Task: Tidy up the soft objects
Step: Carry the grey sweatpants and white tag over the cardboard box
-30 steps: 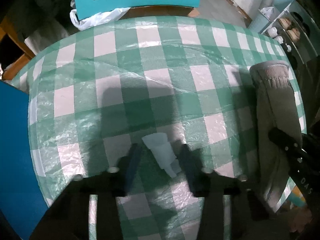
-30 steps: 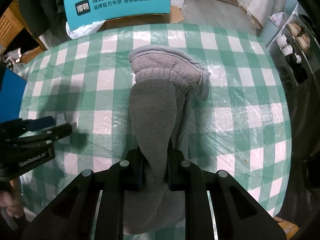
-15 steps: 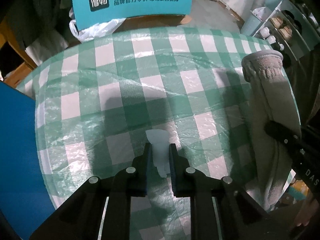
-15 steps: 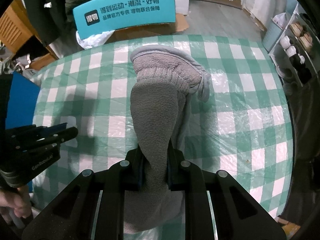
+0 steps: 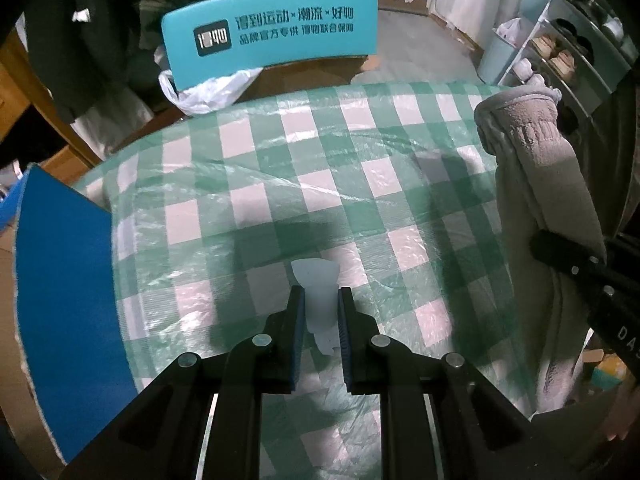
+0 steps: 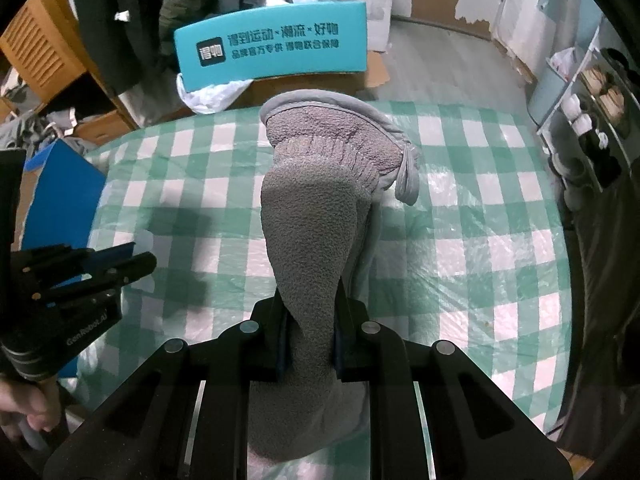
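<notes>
My left gripper [image 5: 320, 300] is shut on a small pale white soft piece [image 5: 318, 288] and holds it above the green-and-white checked table [image 5: 280, 184]. My right gripper [image 6: 310, 300] is shut on a grey fleece cloth [image 6: 320, 200], which hangs lifted, its hemmed end out over the table. The cloth also shows at the right of the left wrist view [image 5: 536, 168], pinched by the right gripper's finger [image 5: 568, 260]. The left gripper shows at the left of the right wrist view [image 6: 120, 264].
A teal chair back with printed text [image 5: 280, 36] stands behind the table. A blue panel [image 5: 60, 280] stands at the table's left edge. A white plastic bag [image 5: 208, 88] lies on the chair. Shelves [image 5: 568, 52] stand at the far right.
My left gripper closed on the pale piece and lifted it off the table. My right gripper rose with the grey cloth, so both views show more of the room.
</notes>
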Demonstrator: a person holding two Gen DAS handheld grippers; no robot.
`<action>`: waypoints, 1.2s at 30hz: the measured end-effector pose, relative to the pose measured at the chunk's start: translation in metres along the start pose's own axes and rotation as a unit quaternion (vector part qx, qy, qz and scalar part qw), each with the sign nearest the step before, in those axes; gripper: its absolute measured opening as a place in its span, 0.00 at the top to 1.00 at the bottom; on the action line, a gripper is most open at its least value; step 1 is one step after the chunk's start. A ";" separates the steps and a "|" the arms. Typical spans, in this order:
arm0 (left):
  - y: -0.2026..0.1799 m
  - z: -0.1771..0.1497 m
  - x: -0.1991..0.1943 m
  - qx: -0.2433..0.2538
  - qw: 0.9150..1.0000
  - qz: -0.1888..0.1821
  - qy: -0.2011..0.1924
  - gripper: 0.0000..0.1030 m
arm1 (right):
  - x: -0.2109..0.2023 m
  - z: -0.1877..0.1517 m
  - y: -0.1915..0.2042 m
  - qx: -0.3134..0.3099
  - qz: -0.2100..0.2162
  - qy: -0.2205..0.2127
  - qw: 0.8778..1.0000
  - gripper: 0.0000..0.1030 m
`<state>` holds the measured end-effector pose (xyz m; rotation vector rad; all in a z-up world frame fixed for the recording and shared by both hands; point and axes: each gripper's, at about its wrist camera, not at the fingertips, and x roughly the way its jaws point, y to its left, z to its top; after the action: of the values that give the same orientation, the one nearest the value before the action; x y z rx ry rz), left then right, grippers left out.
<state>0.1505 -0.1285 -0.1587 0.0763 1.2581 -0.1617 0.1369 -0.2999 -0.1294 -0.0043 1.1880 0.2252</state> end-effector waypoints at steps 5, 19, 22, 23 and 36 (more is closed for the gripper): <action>-0.001 -0.005 -0.018 0.010 1.000 0.013 -0.016 0.85 | -0.013 -0.002 0.008 -0.010 0.000 -0.011 1.000 0.86; 0.003 -0.019 -0.059 0.026 0.998 0.037 -0.046 0.85 | -0.042 -0.007 0.029 -0.031 0.009 -0.037 0.999 0.86; 0.004 -0.023 -0.066 0.028 0.997 0.040 -0.051 0.85 | -0.048 -0.007 0.035 -0.036 0.013 -0.042 0.998 0.86; 0.006 -0.025 -0.069 0.028 0.997 0.041 -0.053 0.85 | -0.050 -0.008 0.038 -0.038 0.014 -0.044 0.998 0.86; 0.022 -0.041 -0.098 0.030 0.994 0.064 -0.079 0.85 | -0.072 -0.004 0.072 -0.067 0.029 -0.063 0.995 0.86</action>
<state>0.0865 -0.0931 -0.0784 0.1927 1.0877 -0.0918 0.0948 -0.2426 -0.0571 -0.0726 1.0470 0.3523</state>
